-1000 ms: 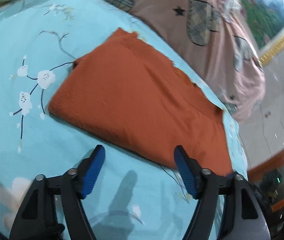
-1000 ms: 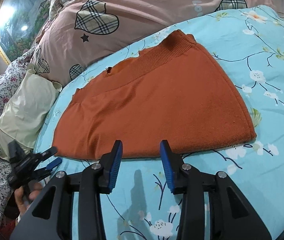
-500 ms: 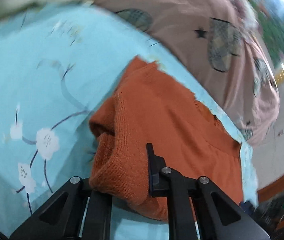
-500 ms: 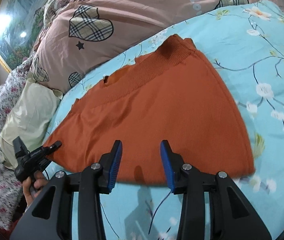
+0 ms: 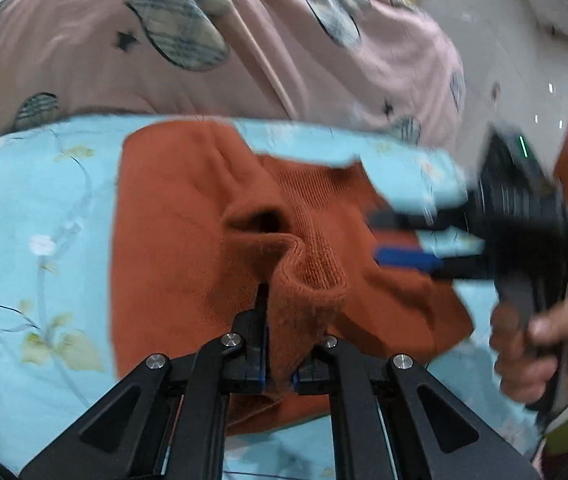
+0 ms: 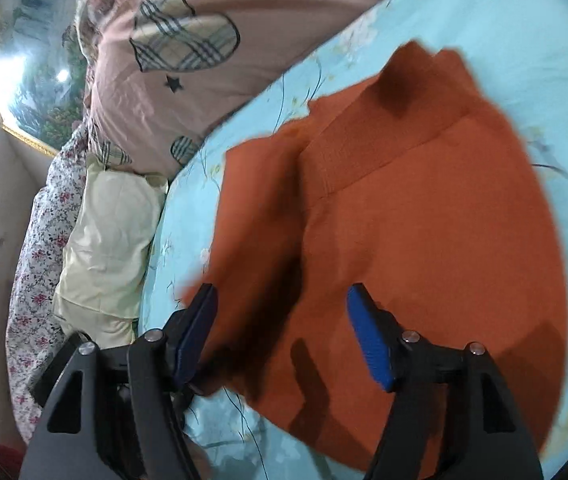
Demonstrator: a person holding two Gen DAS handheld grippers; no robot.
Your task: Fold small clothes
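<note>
An orange knit garment (image 5: 188,224) lies on a light blue floral bedsheet (image 5: 36,208). My left gripper (image 5: 280,376) is shut on a bunched ribbed edge of the garment and holds that fold raised over the rest of the cloth. My right gripper (image 6: 284,332) is open, its blue pads (image 6: 367,336) straddling the near edge of the garment (image 6: 423,232). It also shows in the left wrist view (image 5: 403,240), open, over the garment's right side, held by a hand (image 5: 539,340).
A pink quilt with plaid hearts (image 6: 204,40) lies bunched behind the garment. A pale yellow pillow (image 6: 112,232) and floral fabric (image 6: 40,240) sit at the left. A framed painting (image 6: 24,80) hangs on the wall.
My left gripper closed on the garment's edge and carried it up and across, folding it over. My right gripper opened wider and moved in over the garment's near edge.
</note>
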